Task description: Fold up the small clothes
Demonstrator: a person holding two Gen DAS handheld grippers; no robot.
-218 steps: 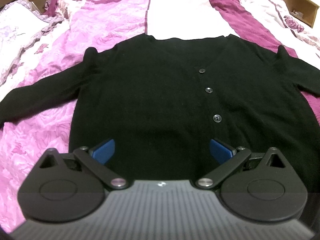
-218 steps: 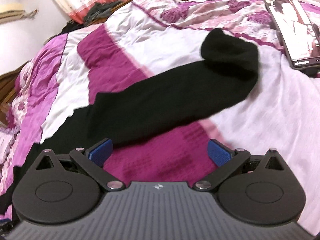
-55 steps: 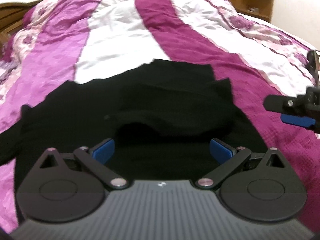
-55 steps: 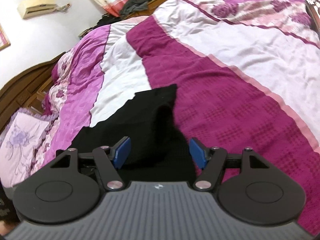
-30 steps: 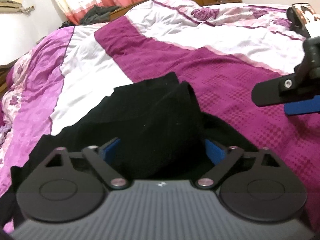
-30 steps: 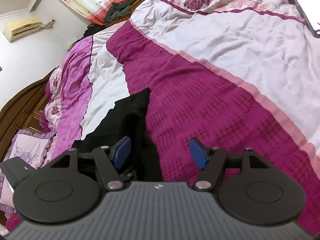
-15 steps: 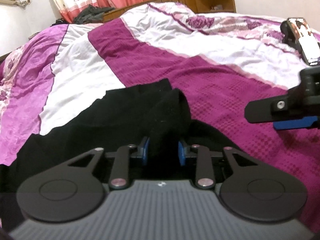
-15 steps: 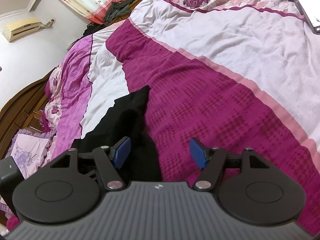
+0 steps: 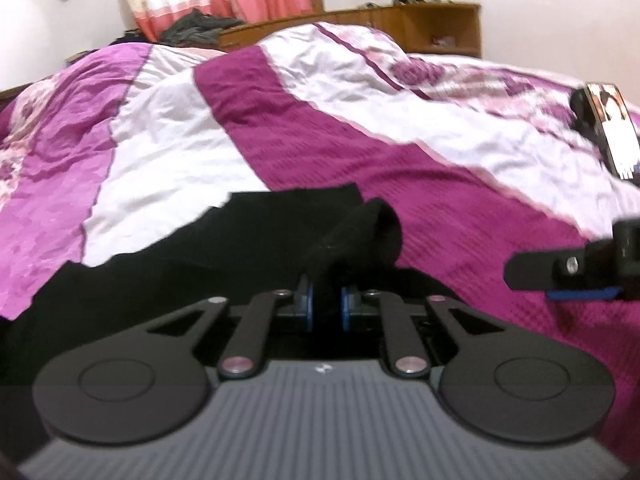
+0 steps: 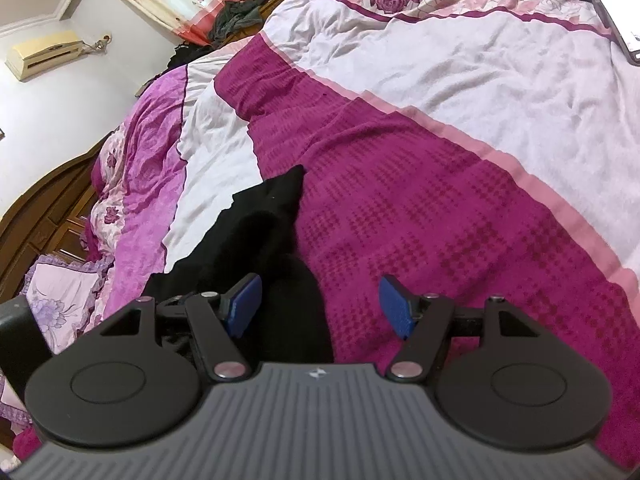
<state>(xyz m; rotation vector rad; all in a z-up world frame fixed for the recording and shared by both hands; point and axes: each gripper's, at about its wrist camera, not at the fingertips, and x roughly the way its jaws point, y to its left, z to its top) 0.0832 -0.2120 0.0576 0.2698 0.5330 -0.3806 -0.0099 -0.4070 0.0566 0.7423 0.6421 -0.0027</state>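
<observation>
On the purple-striped bedspread lies the black cardigan, a raised fold of it clenched by the left gripper, which should carry it low and taut across while the right gripper, fingers spread and empty, pins the edge.

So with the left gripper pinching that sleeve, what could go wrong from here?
1. The left gripper is shut on only a narrow ridge of the black cardigan; the knit might slip out when pulled.
2. The right gripper is open and holds nothing, so the rest of the cardigan could drag across the bedspread and bunch.
3. A wide swing could reach the phone lying on the bed.
</observation>
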